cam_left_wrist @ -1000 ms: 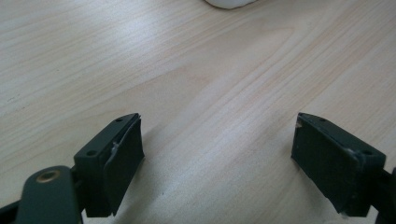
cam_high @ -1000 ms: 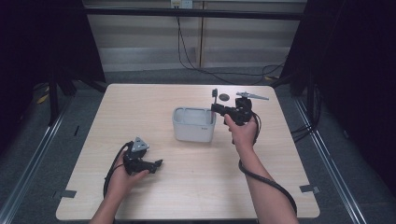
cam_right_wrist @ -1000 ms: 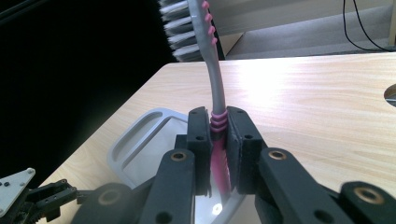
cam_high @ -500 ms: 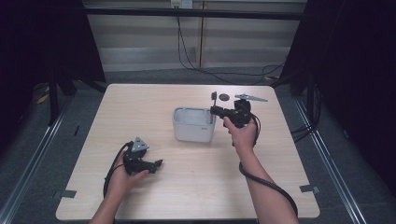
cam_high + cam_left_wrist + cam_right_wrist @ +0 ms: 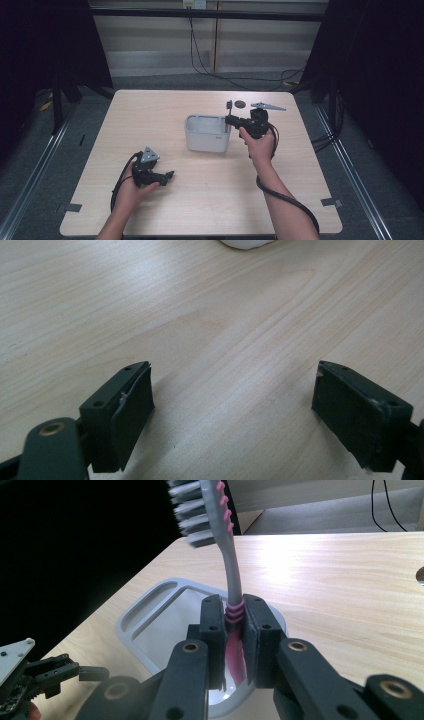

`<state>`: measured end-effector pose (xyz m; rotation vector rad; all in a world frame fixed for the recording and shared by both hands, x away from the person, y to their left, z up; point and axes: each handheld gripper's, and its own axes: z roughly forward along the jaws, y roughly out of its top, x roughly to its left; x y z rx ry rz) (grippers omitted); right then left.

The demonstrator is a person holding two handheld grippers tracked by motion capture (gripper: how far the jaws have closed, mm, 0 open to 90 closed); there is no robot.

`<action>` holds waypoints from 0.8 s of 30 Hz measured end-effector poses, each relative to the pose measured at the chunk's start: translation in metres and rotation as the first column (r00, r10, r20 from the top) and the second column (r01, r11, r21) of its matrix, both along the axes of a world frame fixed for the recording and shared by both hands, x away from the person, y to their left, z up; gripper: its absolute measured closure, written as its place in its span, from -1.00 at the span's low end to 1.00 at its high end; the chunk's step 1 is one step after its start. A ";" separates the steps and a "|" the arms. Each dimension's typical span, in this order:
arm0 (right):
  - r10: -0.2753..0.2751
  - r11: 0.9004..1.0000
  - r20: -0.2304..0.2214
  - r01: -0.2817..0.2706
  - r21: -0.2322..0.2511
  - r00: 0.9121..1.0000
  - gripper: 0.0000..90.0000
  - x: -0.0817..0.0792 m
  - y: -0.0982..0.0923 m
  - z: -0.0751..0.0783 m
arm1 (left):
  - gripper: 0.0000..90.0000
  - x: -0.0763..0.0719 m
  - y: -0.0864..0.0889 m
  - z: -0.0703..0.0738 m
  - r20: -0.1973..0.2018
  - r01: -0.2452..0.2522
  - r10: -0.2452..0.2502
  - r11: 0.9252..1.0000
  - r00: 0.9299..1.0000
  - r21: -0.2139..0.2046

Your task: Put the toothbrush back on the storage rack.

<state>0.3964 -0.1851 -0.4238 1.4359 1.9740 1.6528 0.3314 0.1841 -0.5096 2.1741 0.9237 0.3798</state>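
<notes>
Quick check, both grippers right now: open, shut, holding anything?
Left gripper: open, nothing between its jaws, low over the table.
Right gripper: shut on the toothbrush, bristles up, above the white container.

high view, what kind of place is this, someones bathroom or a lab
Most likely a lab recording station, not a bathroom: a lone wooden table ringed by black curtains, loose cables along the floor behind it, and a person working with handheld grippers.

A grey plastic toothbrush (image 5: 231,567) with pink ribbed grip and grey-white bristles is noted; the rectangular plastic holder (image 5: 150,611) is pale grey; the wooden table (image 5: 165,110) is light beige-grained.
</notes>
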 end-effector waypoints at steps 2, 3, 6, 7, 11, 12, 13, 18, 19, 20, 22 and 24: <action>0.001 1.000 -0.002 -0.001 -0.007 1.000 0.78 0.000 0.000 -0.001 | -0.64 0.000 0.000 0.000 -0.001 -0.002 0.002 1.000 1.000 -0.002; 0.001 1.000 -0.001 -0.001 -0.007 1.000 0.78 0.000 0.000 -0.001 | -0.64 0.000 0.000 0.000 0.000 -0.001 0.001 1.000 1.000 -0.001; 0.003 1.000 -0.003 -0.003 -0.011 1.000 0.78 -0.001 0.001 -0.002 | -0.64 0.000 0.000 0.000 -0.001 -0.002 0.002 1.000 1.000 -0.002; 0.003 1.000 -0.004 -0.003 -0.013 1.000 0.78 -0.001 0.001 -0.003 | -0.64 0.000 0.000 0.000 -0.001 -0.002 0.002 1.000 1.000 -0.002; 0.006 1.000 -0.005 -0.006 -0.019 1.000 0.77 -0.002 0.001 -0.004 | -0.64 0.000 0.000 0.000 -0.001 -0.002 0.002 1.000 1.000 -0.002; 0.009 1.000 -0.003 -0.009 -0.020 1.000 0.77 -0.002 0.002 -0.005 | -0.64 0.000 0.000 0.000 -0.001 -0.002 0.002 1.000 1.000 -0.002; 0.011 1.000 -0.003 -0.011 -0.023 1.000 0.77 -0.002 0.002 -0.004 | -0.64 0.000 0.000 0.000 -0.001 -0.002 0.002 1.000 1.000 -0.002; 0.020 0.999 0.000 -0.020 -0.037 1.000 0.77 -0.003 0.005 -0.005 | -0.64 0.000 0.000 0.000 -0.001 -0.003 0.003 1.000 1.000 -0.002; 0.023 0.999 0.003 -0.023 -0.036 1.000 0.77 -0.003 0.005 -0.005 | -0.64 0.000 0.000 0.000 0.000 -0.002 0.002 1.000 1.000 -0.001; 0.024 0.999 0.002 -0.023 -0.036 1.000 0.77 -0.003 0.006 -0.005 | -0.64 0.000 0.000 0.000 0.000 -0.002 0.002 1.000 1.000 0.000; 0.027 0.999 0.000 -0.027 -0.040 1.000 0.77 -0.004 0.007 -0.005 | -0.64 0.000 0.000 0.000 0.000 -0.001 0.001 1.000 1.000 0.001; 0.033 0.999 0.003 -0.033 -0.042 0.999 0.77 -0.004 0.009 -0.005 | -0.64 0.000 0.000 0.000 -0.001 -0.003 0.003 1.000 1.000 -0.002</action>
